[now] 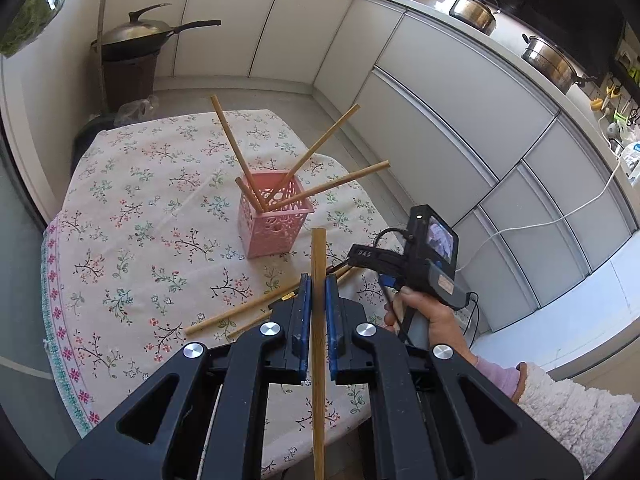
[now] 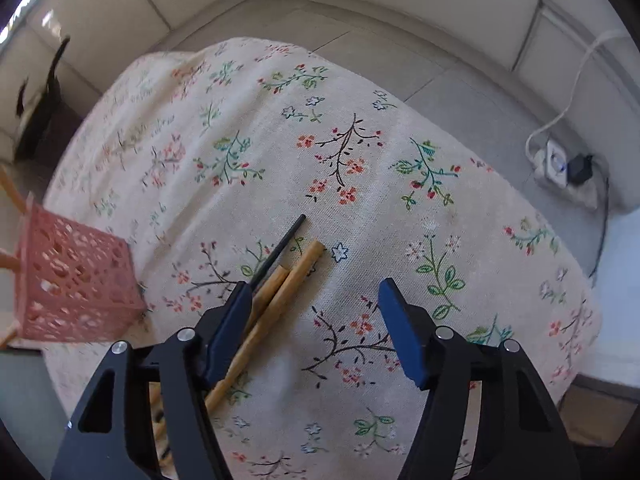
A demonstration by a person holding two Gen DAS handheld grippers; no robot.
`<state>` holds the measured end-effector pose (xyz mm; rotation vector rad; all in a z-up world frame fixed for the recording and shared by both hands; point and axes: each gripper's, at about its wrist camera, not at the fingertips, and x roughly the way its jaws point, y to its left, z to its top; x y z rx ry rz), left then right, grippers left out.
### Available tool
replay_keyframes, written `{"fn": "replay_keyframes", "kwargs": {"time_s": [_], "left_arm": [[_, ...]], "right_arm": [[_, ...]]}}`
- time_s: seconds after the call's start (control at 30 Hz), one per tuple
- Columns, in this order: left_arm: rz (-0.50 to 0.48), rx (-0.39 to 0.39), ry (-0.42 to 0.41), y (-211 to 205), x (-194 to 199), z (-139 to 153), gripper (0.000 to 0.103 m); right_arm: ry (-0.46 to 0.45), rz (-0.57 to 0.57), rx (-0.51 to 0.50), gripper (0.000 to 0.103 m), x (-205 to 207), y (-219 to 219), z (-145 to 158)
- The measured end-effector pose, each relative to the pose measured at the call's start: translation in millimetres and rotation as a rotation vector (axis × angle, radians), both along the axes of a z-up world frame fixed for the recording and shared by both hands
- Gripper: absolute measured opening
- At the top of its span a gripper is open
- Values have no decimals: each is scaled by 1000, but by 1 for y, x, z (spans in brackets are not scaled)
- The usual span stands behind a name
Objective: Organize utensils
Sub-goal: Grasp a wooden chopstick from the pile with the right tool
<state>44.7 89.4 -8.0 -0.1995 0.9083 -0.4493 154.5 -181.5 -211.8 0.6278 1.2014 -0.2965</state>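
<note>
A pink perforated basket [image 1: 276,216] stands on the floral tablecloth [image 1: 132,208] with several bamboo chopsticks [image 1: 236,148] leaning out of it. My left gripper [image 1: 319,280] is shut on one bamboo chopstick [image 1: 319,248], held above the table just short of the basket. Two more chopsticks [image 1: 240,314] lie on the cloth below. In the right wrist view my right gripper [image 2: 315,296] is open, low over the cloth. Two bamboo chopsticks [image 2: 288,280] and a thin black one [image 2: 282,244] lie just inside its left finger [image 2: 234,320]; the pads do not press them. The basket [image 2: 72,280] is at the left.
A person's hand [image 1: 424,320] in a fleecy sleeve holds the right gripper's handle. A lidded wok [image 1: 136,36] sits on a stand beyond the table. White cabinets run along the right. A power strip [image 2: 560,168] lies on the floor past the table's right edge.
</note>
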Motion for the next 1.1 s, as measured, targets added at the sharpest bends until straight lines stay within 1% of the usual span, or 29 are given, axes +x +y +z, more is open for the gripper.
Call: {"fn": "replay_keyframes", "kwargs": {"time_s": [0.07, 0.1, 0.27, 0.43, 0.47, 0.53, 0.57, 0.63, 0.7, 0.73, 0.8, 0.93, 1.03, 1.1], "left_arm": [[3, 2, 2, 0, 1, -1, 7], [6, 0, 3, 1, 1, -1, 7], [11, 4, 2, 2, 0, -1, 7], [39, 5, 6, 8, 2, -1, 7], [42, 4, 5, 9, 1, -1, 7], [47, 3, 4, 10, 1, 0, 7], [47, 1, 3, 10, 1, 0, 7], [51, 2, 2, 10, 1, 1, 7], [53, -1, -1, 11, 1, 1, 7], [55, -2, -3, 11, 1, 2, 7], [59, -4, -7, 10, 1, 2, 7], [69, 3, -5, 11, 0, 1, 7], [77, 4, -9, 11, -1, 3, 7], [80, 2, -18, 11, -2, 5, 7]], "right_arm": [[-5, -3, 23, 65, -1, -3, -1], [1, 5, 14, 63, -1, -2, -1], [39, 67, -112, 59, 7, 18, -1], [19, 95, -151, 58, 12, 22, -1], [7, 108, -155, 55, 10, 22, -1], [-17, 117, -126, 44, 5, 18, -1], [-25, 114, -103, 42, 1, 15, -1], [-43, 137, -111, 31, -6, 11, -1], [-60, 162, -107, 22, -10, 9, -1], [-74, 173, -85, 15, -12, 6, -2], [-102, 179, -23, 8, -17, -2, -2], [-205, 213, -16, 8, -34, -6, 15], [-291, 270, 0, 8, -46, -6, 35], [-354, 304, -9, 8, -56, -5, 50]]}}
